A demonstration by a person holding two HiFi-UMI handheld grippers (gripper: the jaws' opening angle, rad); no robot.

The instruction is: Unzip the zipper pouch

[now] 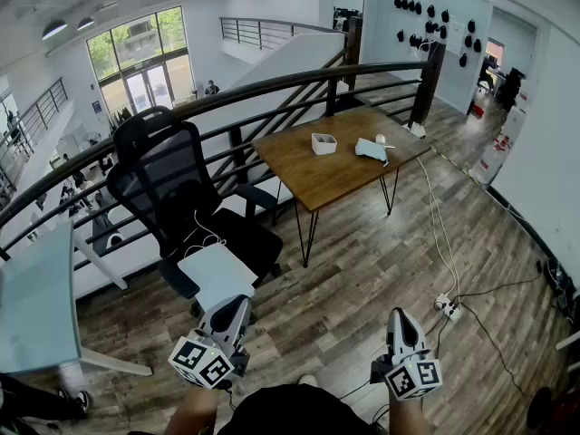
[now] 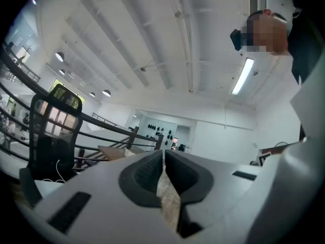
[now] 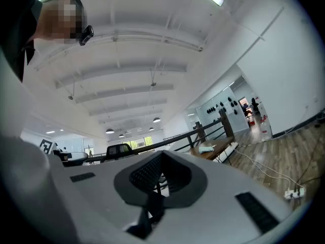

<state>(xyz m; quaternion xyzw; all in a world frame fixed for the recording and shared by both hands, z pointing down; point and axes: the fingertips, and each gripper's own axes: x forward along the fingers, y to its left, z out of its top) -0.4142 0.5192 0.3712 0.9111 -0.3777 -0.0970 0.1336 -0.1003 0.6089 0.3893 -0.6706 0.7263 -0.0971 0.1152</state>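
Table (image 1: 308,175): upper centre, far off.
Pouch (image 1: 372,149): table's right end, well up-frame of both grippers.
L gripper (image 1: 237,304): clenched, empty.
R gripper (image 1: 399,317): clenched, empty; prob. nearer.

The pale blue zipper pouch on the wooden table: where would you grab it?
Probably pinch one end from above, since the pale blue fabric pouch lies flat on the brown wooden table; its zipper pull is too small to make out.

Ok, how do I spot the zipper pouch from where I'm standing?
Look to the wooden table beside the dark curved railing. The zipper pouch is the flat, pale blue thing near its right end; the neighbour to its left is a white box.
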